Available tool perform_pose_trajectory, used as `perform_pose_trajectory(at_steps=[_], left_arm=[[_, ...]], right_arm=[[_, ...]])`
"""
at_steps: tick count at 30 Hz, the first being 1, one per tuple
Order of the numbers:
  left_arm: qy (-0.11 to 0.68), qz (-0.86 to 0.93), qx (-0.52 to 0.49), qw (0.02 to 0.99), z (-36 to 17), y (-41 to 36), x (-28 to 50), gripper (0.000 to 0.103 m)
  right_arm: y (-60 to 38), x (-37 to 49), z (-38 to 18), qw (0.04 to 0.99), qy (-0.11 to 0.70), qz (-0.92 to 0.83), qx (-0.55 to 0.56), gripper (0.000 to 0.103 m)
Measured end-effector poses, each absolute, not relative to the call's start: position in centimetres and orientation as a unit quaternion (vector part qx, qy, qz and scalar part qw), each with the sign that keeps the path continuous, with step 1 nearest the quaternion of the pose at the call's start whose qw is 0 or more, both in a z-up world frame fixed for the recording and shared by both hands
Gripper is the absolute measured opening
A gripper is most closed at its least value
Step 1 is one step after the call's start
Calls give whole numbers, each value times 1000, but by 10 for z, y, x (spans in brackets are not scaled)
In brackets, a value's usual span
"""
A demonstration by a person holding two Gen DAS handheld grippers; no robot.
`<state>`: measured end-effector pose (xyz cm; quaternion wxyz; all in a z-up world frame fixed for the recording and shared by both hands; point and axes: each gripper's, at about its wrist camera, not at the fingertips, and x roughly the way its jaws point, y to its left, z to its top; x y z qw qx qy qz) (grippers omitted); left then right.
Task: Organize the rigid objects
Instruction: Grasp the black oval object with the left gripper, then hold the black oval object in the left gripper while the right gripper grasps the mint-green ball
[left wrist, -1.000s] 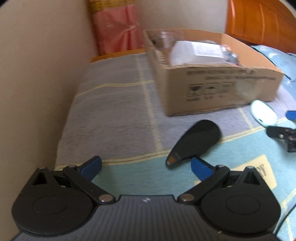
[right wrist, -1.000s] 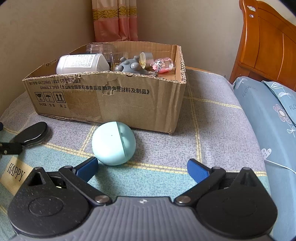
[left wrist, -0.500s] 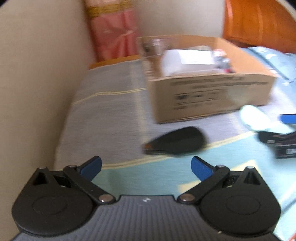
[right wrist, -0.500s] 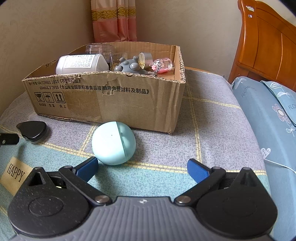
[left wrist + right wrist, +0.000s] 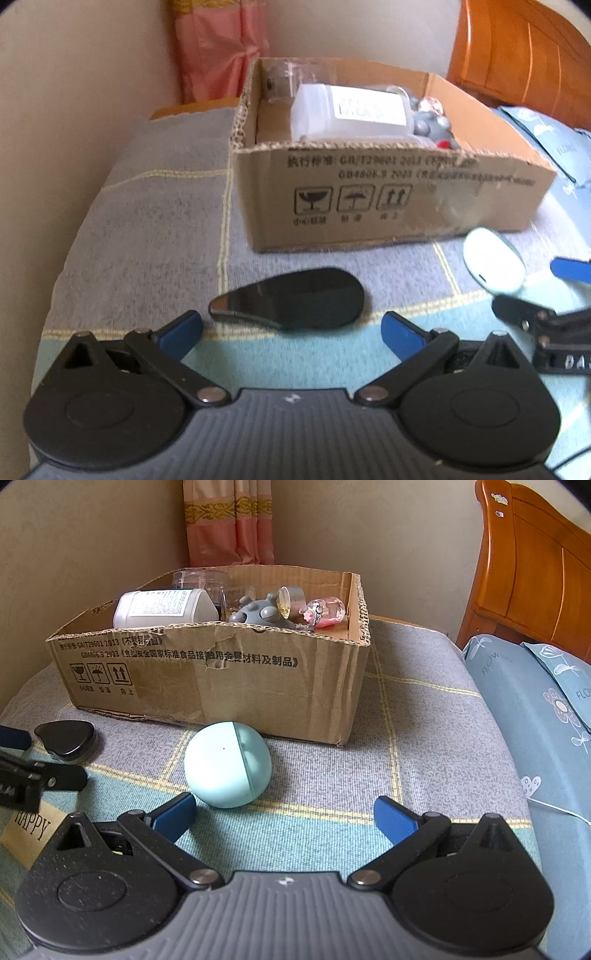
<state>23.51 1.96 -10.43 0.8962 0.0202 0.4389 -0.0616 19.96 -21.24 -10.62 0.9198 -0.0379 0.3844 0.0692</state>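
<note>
A flat black teardrop-shaped object [image 5: 291, 302] lies on the blanket just ahead of my open left gripper [image 5: 291, 332]; it also shows at the left of the right wrist view [image 5: 66, 738]. A pale blue egg-shaped case [image 5: 227, 764] lies just ahead of my open right gripper [image 5: 284, 818], nearer its left finger, and shows in the left wrist view [image 5: 493, 264]. Behind both stands an open cardboard box [image 5: 221, 686] holding a white bottle [image 5: 162, 607], a grey toy [image 5: 258, 614], a clear jar and a pink vial. Both grippers are empty.
The blanket [image 5: 424, 738] covers a bed top. A beige wall [image 5: 74, 110] runs along the left, a curtain [image 5: 229, 524] hangs behind the box, a wooden headboard [image 5: 535, 572] and blue pillows [image 5: 535, 701] stand at the right.
My left gripper has swung and moved closer, so the black object now lies centred between its fingers. The right gripper has barely moved.
</note>
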Motion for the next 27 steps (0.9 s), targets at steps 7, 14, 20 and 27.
perform_pose_trajectory(at_steps=[7, 14, 20, 27], left_arm=[[423, -59, 17, 904, -107, 21, 243, 101], [416, -72, 22, 906, -107, 20, 241, 99], [414, -76, 24, 907, -107, 20, 241, 99], [412, -81, 26, 907, -107, 21, 242, 99]], right_arm=[[-213, 201, -107, 920, 381, 77, -41, 103], [-208, 209, -107, 917, 382, 103, -52, 103], [-194, 225, -108, 911, 375, 156, -73, 103], [-182, 234, -108, 905, 369, 191, -89, 103]])
